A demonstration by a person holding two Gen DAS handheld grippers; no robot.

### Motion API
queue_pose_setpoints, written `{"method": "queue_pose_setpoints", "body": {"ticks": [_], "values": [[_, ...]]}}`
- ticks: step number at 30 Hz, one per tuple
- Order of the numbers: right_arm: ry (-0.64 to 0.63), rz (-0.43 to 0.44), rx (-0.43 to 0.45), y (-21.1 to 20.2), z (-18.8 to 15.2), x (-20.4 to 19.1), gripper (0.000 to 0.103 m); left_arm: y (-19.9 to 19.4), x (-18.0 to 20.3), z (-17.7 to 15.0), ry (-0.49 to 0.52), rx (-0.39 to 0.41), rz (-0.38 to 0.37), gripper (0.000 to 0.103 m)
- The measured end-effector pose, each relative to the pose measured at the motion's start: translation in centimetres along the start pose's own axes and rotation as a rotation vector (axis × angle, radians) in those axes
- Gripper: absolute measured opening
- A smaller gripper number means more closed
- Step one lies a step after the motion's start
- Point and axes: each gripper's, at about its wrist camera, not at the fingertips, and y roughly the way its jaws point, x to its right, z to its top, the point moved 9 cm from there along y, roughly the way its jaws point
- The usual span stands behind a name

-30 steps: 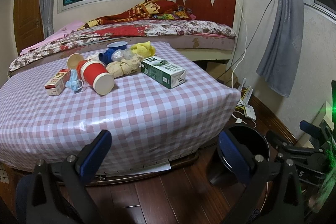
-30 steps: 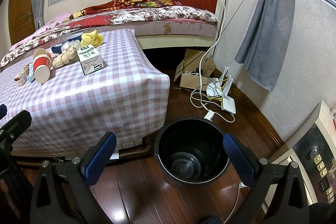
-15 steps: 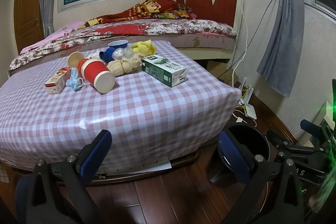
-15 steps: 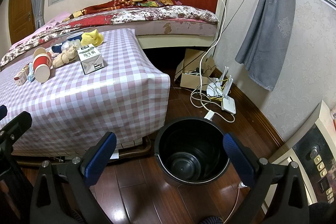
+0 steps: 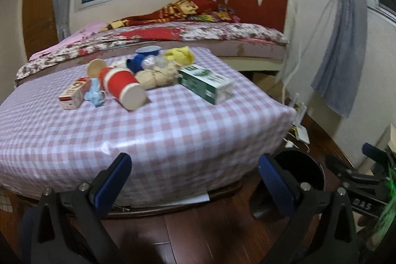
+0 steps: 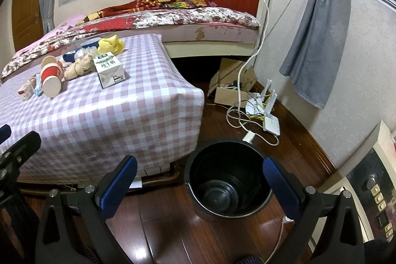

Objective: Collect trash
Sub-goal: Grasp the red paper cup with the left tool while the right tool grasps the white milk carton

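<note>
Nearest, the left gripper (image 5: 193, 165) is held wide apart and empty before the near edge of the pink-and-white checked table (image 5: 148, 135), while the right gripper (image 6: 198, 171), equally wide and empty, frames the round black plastic bin (image 6: 226, 180) on the floor. Farther off, at about eleven o'clock from the left gripper, the red paper cup (image 5: 122, 88) is seen on its side, its long axis apparently running toward that nearer gripper. At twelve o'clock the green-and-white carton (image 5: 206, 84) lies flat, its length slanting toward four o'clock.

On the right gripper (image 5: 366, 186), beside the black bin (image 5: 300, 168), faint letters read roughly "BAS"; the green carton's (image 6: 109, 69) print was illegible.
</note>
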Motion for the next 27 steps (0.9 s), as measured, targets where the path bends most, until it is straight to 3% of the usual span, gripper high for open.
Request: {"method": "queue_pose_setpoints", "body": {"ticks": [11, 15, 18, 27], "values": [[-0.125, 0.242, 0.029, 3.5, 6.5, -6.9, 0.102, 4.0, -7.8, 5.0, -0.095, 0.029, 0.123, 0.102], [-0.232, 0.227, 0.030, 6.2, 8.5, -9.4, 0.102, 6.1, -9.6, 5.9, -0.143, 0.024, 0.148, 0.102], [-0.212, 0.304, 0.000, 8.2, 9.7, -11.3, 0.102, 7.5, -10.1, 6.6, -0.170, 0.023, 0.154, 0.102], [-0.199, 0.387, -0.027, 13.5, 10.3, -15.3, 0.098, 11.1, -11.0, 7.4, -0.206, -0.007, 0.203, 0.102]]}}
